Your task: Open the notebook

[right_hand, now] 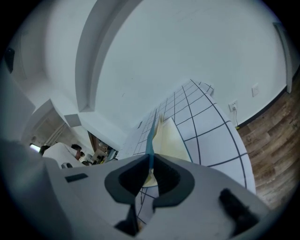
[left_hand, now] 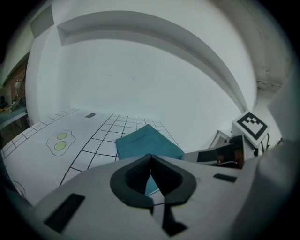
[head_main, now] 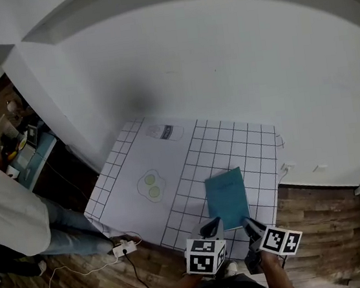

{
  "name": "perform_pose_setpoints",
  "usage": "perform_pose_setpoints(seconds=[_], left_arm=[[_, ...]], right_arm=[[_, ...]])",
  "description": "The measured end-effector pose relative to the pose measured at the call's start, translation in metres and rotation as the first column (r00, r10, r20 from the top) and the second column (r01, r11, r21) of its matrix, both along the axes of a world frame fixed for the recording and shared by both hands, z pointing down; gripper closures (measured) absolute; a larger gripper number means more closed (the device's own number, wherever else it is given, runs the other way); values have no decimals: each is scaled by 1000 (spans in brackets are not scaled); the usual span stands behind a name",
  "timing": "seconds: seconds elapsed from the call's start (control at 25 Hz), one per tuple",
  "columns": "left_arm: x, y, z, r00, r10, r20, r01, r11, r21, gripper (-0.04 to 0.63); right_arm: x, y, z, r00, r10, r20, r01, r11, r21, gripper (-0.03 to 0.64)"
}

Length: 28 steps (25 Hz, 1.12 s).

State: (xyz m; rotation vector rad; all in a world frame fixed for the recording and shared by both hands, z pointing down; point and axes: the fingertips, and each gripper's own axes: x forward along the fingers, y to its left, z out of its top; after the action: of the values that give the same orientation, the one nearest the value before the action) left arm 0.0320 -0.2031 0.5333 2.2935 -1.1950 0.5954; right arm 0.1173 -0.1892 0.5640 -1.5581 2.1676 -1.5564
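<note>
Head view: a bench (head_main: 136, 158) under a white sheet, plain on its left part and ruled in black squares on the right. A teal notebook (head_main: 227, 198) lies on the squared part, near the front edge. The left hand-held gripper (head_main: 213, 226) sits at the notebook's near left corner and the right hand-held gripper (head_main: 250, 224) at its near right corner. A drawing of two green circles (head_main: 152, 185) is on the plain part, well apart from the notebook. Wooden floor (head_main: 332, 219) around the bench; a white power strip (head_main: 123, 248) lies on it by the front left corner. A person (head_main: 5, 207) in a white top stands at the far left.

Left gripper view: left hand-held gripper (left_hand: 151, 158) clenched, pads meeting at the tips with nothing between them. The notebook (left_hand: 147, 143) lies flat just beyond, teal showing through the gap below the tips. The right gripper's marker cube (left_hand: 253, 125) is at the right edge.

Right gripper view: right hand-held gripper (right_hand: 151, 159) grasping the notebook's teal cover (right_hand: 151, 136) by its edge. The cover stands raised off the cream pages (right_hand: 169, 140), which lie on the squared sheet (right_hand: 206, 126).
</note>
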Motion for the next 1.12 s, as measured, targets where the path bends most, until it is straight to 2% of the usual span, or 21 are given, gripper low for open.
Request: perform_pose_setpoints(seconds=[0.28,0.68,1.12], left_arm=[[-6,1,-3,997,-83,1,83,997,-3,584],[-22,6,-7,990,-142,12,142,990,24,584],[-60,-2,-2,995,-102,-9,102,995,13,584]], right_arm=[[-9,-2,-14,996,-84,6,84,996,40,578],[-37,-4,-39,981,-193,-19,194,975,105,578],[-81,-7,-55,981,-183,-58,190,972,142,578]])
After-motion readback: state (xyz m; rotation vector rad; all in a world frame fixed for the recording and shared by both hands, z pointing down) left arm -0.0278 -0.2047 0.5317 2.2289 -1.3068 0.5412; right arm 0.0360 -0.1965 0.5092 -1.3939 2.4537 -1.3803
